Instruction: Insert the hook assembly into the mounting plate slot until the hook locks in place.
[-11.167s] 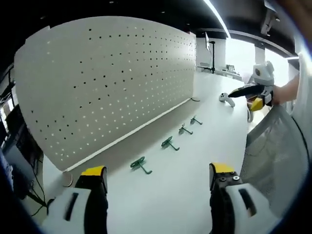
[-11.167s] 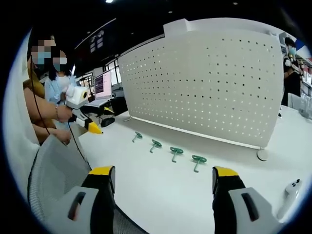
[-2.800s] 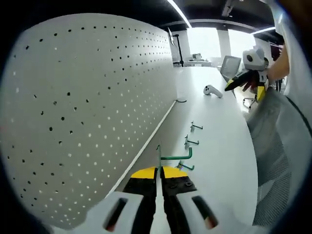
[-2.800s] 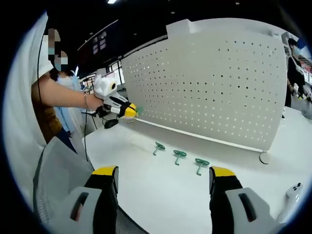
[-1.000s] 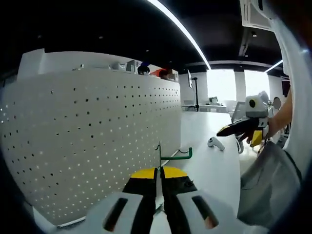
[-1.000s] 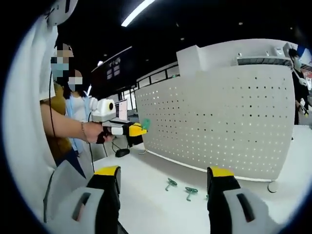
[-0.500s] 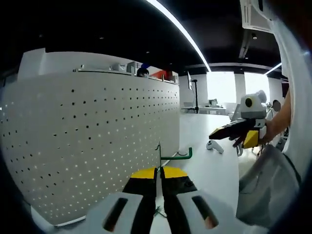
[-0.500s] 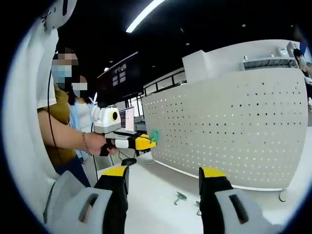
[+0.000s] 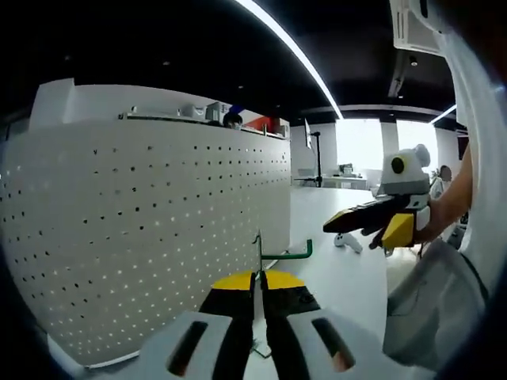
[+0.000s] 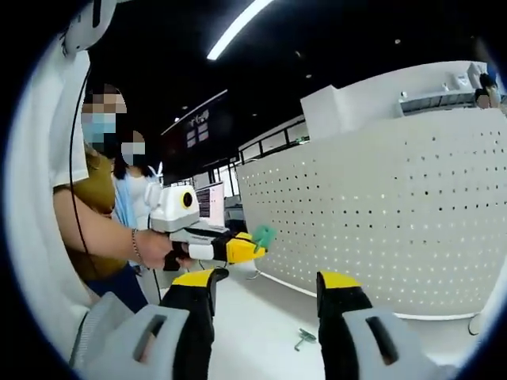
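A green hook (image 9: 285,255) juts up from my left gripper (image 9: 257,279), whose jaws are shut on its flat plate, held in the air in front of the white pegboard (image 9: 158,229). In the right gripper view that same left gripper (image 10: 255,244) comes in from the left in a person's hand, the green hook (image 10: 264,234) at its yellow tip, close to the pegboard (image 10: 388,229). My right gripper (image 10: 269,279) stands open with nothing between its fingers. In the left gripper view the right gripper (image 9: 331,227) hovers at the right.
A spare green hook (image 10: 303,339) lies on the white table (image 10: 253,332) below the board. A white controller (image 9: 345,240) rests on the table farther back. Two people stand behind the left gripper. A grey mesh chair back (image 9: 428,309) is at the right.
My right gripper has drawn nearer to the left gripper and its view has tilted up. The left gripper keeps the hook held before the pegboard, almost unmoved.
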Demonstrator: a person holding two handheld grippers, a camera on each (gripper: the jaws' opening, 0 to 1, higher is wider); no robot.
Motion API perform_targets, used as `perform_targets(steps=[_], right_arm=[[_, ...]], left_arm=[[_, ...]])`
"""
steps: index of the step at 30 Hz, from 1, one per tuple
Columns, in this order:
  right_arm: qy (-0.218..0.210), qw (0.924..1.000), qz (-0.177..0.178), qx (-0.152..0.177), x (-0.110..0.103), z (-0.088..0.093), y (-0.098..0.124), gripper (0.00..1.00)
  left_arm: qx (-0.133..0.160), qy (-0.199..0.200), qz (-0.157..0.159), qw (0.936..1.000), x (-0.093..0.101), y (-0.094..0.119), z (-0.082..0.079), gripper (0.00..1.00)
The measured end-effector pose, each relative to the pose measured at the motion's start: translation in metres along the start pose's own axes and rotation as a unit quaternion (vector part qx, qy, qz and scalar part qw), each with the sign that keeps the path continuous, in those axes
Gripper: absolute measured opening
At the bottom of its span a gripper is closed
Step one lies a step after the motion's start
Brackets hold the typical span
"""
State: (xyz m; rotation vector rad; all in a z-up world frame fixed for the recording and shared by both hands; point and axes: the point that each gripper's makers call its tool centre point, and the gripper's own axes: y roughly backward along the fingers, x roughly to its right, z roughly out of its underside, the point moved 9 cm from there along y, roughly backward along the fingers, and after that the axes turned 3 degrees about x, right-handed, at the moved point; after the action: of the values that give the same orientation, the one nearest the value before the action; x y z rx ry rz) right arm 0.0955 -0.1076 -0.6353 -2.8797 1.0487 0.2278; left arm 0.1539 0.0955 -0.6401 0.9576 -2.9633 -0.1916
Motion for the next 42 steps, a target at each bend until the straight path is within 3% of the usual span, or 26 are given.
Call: perform_targets(steps=[19, 30, 42], right_arm=[[-0.022, 0.9994, -0.019, 0.018, -0.006, -0.005, -0.038, 0.39], [-0.026, 0.9991, -0.025, 0.024, -0.009, -0.008, -0.064, 0.27], [-0.038, 0.9989, -0.023, 0.016, -0.010, -0.003, -0.071, 0.21]], left_arm=[[0.004, 0.000, 0.000, 1.0000, 0.004, 0.000, -0.003, 0.03], [0.006, 0.001, 0.000, 1.0000, 0.005, 0.002, -0.004, 0.03], [0.012, 0.005, -0.004, 0.9999, 0.005, 0.004, -0.005, 0.03]])
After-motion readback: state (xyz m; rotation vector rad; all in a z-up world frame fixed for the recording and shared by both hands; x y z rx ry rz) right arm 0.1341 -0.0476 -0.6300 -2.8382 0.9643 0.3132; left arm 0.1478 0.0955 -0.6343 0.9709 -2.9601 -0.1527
